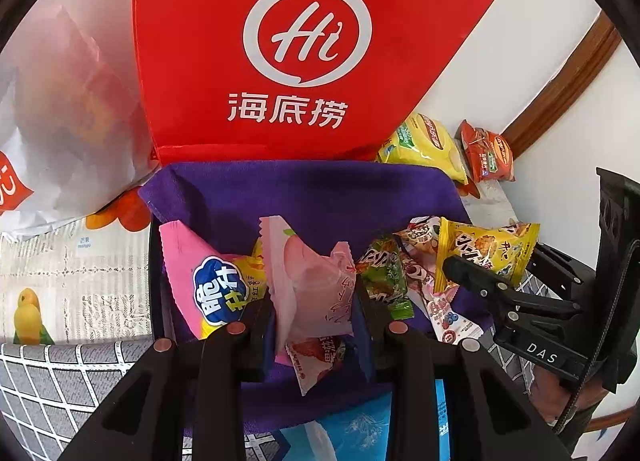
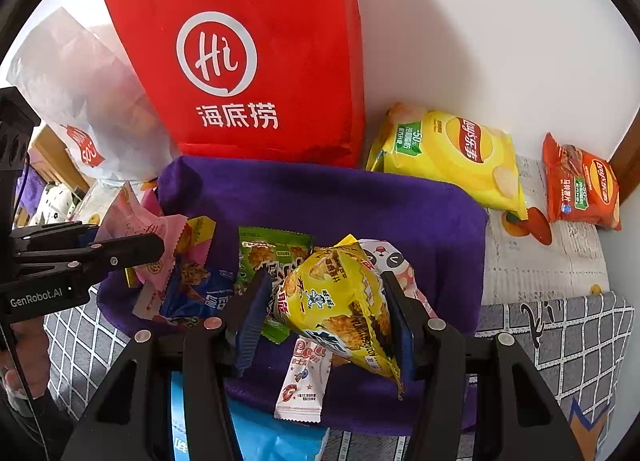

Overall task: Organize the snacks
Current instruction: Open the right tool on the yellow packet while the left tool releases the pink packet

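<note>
My left gripper is shut on a pale pink peach snack packet and holds it above the purple cloth-lined tray. My right gripper is shut on a yellow rice-cracker packet over the same tray. Each gripper shows in the other's view: the right one with its yellow packet, the left one with its pink packet. Loose snacks lie on the cloth: a green packet, a white stick packet, a pink-and-blue packet.
A red Haidilao bag stands behind the tray, with a white plastic bag to its left. A yellow Lay's chip bag and an orange-red Lay's bag lie at the back right by the wall. A blue package lies near me.
</note>
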